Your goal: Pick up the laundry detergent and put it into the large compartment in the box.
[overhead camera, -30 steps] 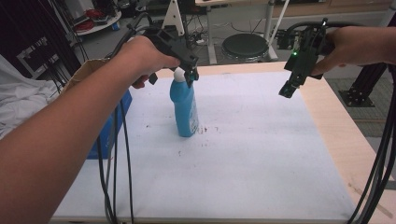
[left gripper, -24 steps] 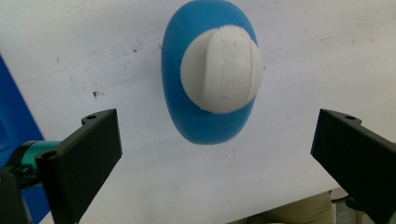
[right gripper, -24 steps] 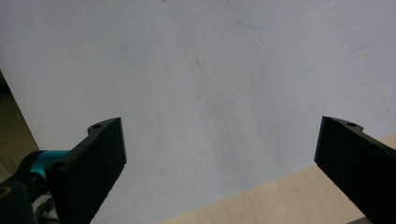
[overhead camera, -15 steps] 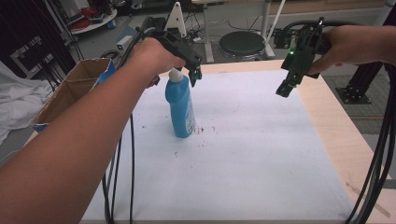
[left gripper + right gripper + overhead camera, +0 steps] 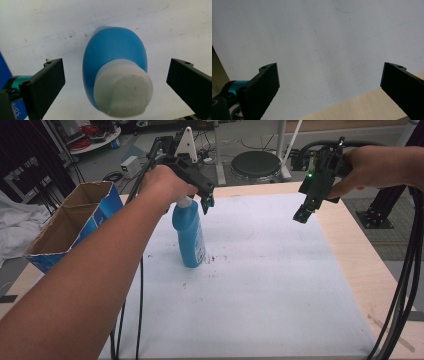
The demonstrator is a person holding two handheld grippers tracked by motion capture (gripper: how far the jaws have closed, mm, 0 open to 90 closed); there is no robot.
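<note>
The bottle (image 5: 189,236) stands upright on the white sheet (image 5: 260,285) covering the bench (image 5: 360,265), left of centre and toward the far edge. Over the last second the bottle's place in the high view has drifted right, along with the sheet edge and the box (image 5: 70,227), which suggests the view shifted and not the bottle itself. The left tongs (image 5: 206,200) have remained above the white cap (image 5: 123,93) throughout, with no closure on it.

In the left gripper view, the left tongs (image 5: 115,82) are spread wide. The cap and blue shoulder sit between the two jaws, clear of both, with bare sheet visible on each side. The cap lies slightly toward the right jaw. Judged from this, the tongs are aligned for a grasp at the neck, but no grasp has been made.

The right tongs (image 5: 304,212) hang above the far right part of the sheet, well apart from the bottle. In the right gripper view they (image 5: 328,82) are also spread wide, holding nothing, over the sheet and its edge.
</note>
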